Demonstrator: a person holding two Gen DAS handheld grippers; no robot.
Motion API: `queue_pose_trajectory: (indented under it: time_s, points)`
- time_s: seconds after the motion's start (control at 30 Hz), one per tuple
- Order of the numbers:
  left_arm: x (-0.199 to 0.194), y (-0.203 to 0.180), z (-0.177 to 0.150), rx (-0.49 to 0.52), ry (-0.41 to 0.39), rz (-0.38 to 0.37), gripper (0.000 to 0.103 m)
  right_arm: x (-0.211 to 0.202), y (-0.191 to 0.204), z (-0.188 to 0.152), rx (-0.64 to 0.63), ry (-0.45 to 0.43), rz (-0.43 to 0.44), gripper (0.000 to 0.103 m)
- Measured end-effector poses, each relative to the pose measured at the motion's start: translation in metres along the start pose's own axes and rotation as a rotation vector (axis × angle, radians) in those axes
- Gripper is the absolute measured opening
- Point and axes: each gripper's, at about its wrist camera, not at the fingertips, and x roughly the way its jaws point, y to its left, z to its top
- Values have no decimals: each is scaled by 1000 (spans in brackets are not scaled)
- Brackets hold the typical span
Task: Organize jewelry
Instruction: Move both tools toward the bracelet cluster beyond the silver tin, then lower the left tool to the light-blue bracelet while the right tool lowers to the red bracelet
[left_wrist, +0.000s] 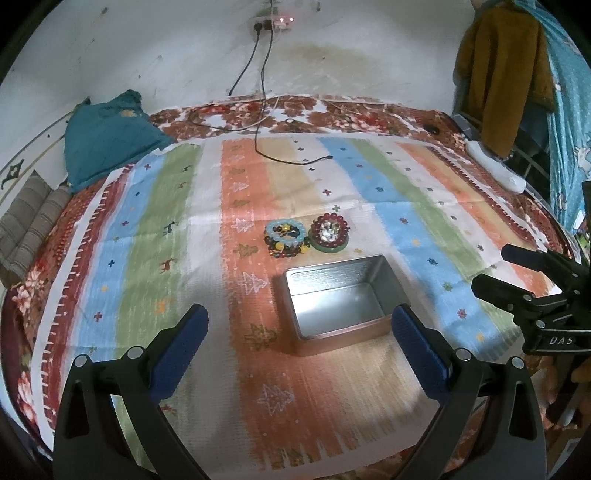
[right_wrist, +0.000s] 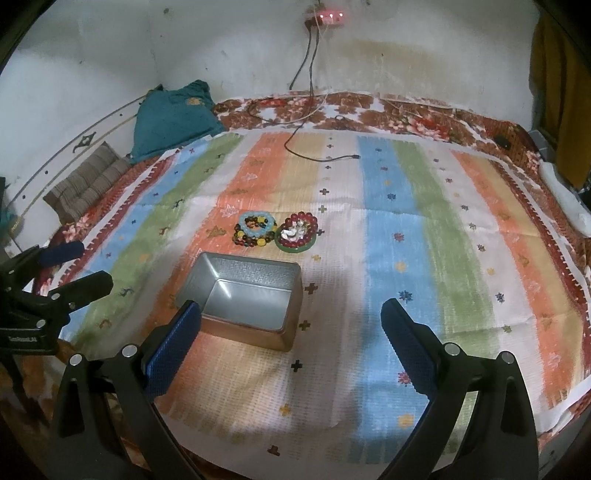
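Left gripper (left_wrist: 300, 322): fingers spread, empty, nearer than the tin (left_wrist: 338, 304).
Right gripper (right_wrist: 291, 320): spread, empty.
Bracelets (left_wrist: 286, 237): two heaps just beyond the tin.
Risk: stacked beads could scatter when pinched; the light tin may slide on the striped cloth (left_wrist: 166, 229).

2 bracelet piles (left_wrist: 306, 236) behind tin (left_wrist: 340, 302).

The open metal tin (left_wrist: 338, 304) sits on the striped cloth (left_wrist: 417, 229) directly ahead of the left claw (left_wrist: 300, 334), blocking a low straight approach to the bead piles: blue-and-dark bracelets (left_wrist: 286, 238) touching the red beads on a green ring (left_wrist: 330, 230) (no gap between them). Bare cloth lies open on either side. A black cable (left_wrist: 295, 158) lies further back, well apart.
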Motion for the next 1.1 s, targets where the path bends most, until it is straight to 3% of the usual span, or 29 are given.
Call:
queue_pose_trajectory:
  time_s: [0.47, 1.1]
  points:
    - [21, 1, 20, 7, 30, 48, 97, 24, -9, 22, 0, 39, -62, 99]
    - [77, 17, 64, -26, 120, 134, 97, 72, -14, 57, -5, 96, -93, 99]
